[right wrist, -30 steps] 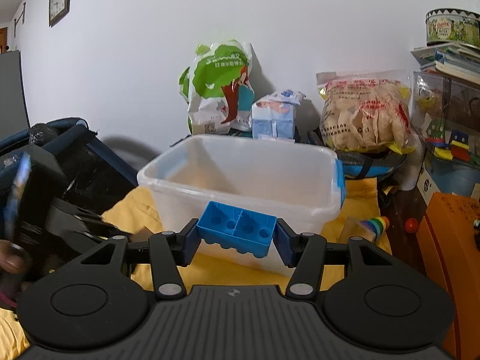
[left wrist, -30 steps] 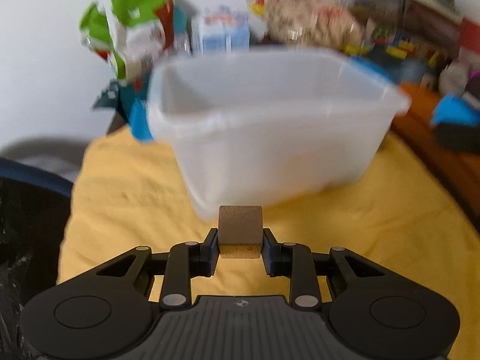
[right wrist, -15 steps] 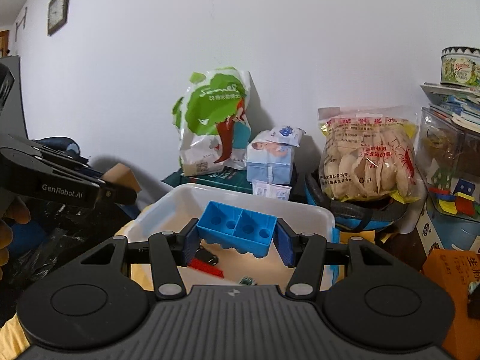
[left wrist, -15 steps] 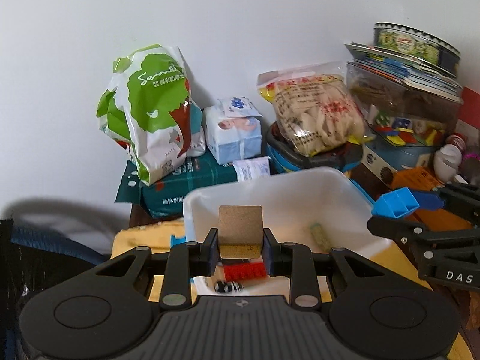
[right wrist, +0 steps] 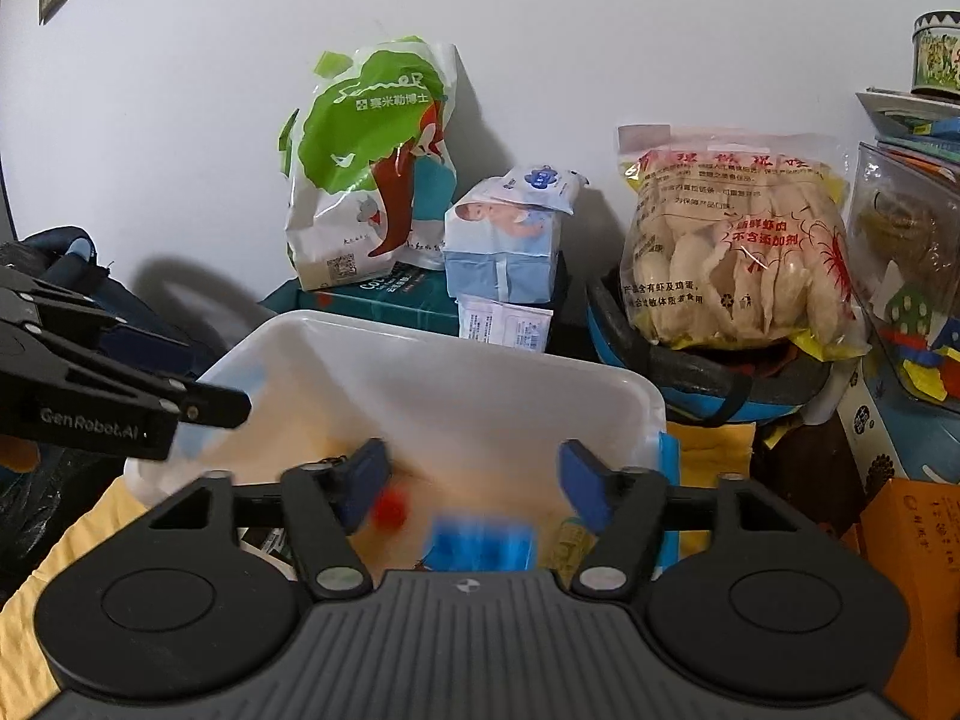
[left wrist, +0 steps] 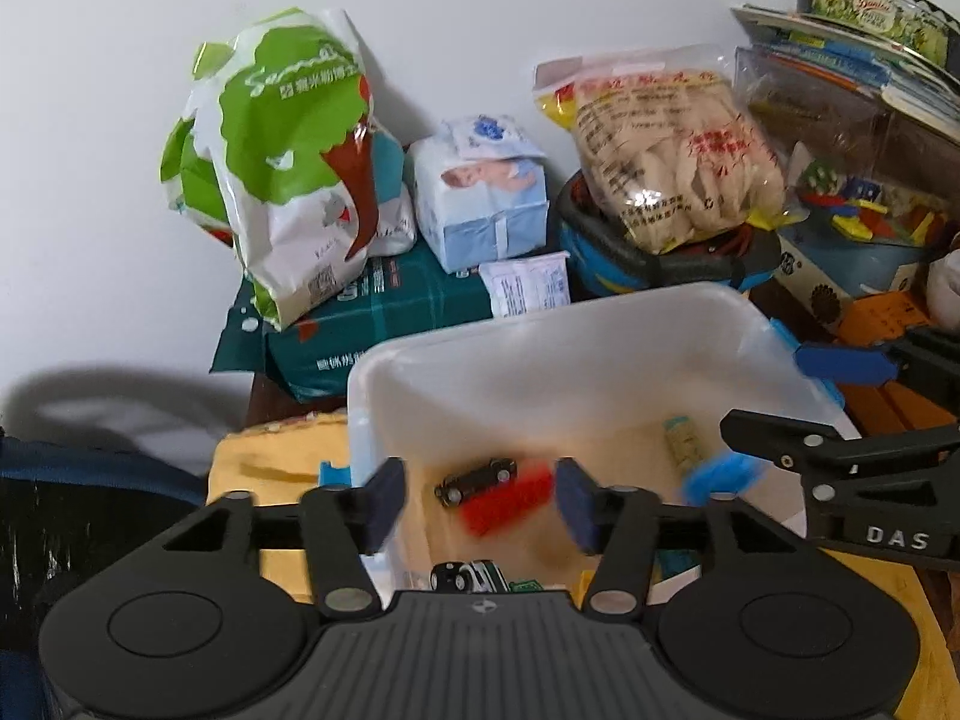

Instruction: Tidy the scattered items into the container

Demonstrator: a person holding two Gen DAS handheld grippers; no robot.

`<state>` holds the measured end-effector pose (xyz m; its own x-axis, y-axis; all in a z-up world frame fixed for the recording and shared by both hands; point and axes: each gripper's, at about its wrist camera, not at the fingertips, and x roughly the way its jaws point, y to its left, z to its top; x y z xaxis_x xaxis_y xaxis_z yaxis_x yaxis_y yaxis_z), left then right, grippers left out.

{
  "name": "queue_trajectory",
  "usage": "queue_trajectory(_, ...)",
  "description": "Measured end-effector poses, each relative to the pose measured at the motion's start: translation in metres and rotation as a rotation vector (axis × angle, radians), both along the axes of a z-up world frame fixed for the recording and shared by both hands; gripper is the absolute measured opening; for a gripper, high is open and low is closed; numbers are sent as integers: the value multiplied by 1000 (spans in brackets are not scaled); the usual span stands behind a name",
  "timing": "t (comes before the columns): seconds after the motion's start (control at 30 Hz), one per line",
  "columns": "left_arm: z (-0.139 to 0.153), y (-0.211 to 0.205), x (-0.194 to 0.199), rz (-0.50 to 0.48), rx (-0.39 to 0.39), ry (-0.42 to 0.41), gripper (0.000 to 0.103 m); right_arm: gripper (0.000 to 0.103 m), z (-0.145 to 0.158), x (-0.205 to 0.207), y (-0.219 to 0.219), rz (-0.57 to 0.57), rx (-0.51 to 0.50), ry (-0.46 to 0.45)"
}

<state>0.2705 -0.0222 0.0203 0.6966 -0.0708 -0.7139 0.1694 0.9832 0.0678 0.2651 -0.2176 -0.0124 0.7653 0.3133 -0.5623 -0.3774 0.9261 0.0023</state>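
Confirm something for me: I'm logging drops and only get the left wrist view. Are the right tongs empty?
Observer: Yes. The right wrist view shows the right tongs open, with nothing between the pads.
Operator: Where is the blue brick?
Observer: A blurred blue brick shows just below that gap, inside the container.
Operator: How do my own tongs look from outside?
Observer: The left tongs reach in over the container's left rim.
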Motion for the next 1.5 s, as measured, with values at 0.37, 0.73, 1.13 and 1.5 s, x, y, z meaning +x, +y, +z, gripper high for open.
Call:
queue_trajectory(0.37,25,-14,9,7,123,75,68,103,36,16,-1,-37,-15,121)
queue_trajectory(0.73,40,-29,45,38,91,288,70,103,52,62,2,-117,-123,373)
queue_trajectory(1.13,8,-29,58,56,122,421,72,103,32,68,7,-89,-167,477)
queue_trajectory(1.5,6,-29,59,55,135,410,72,103,29,68,6,-88,-167,481)
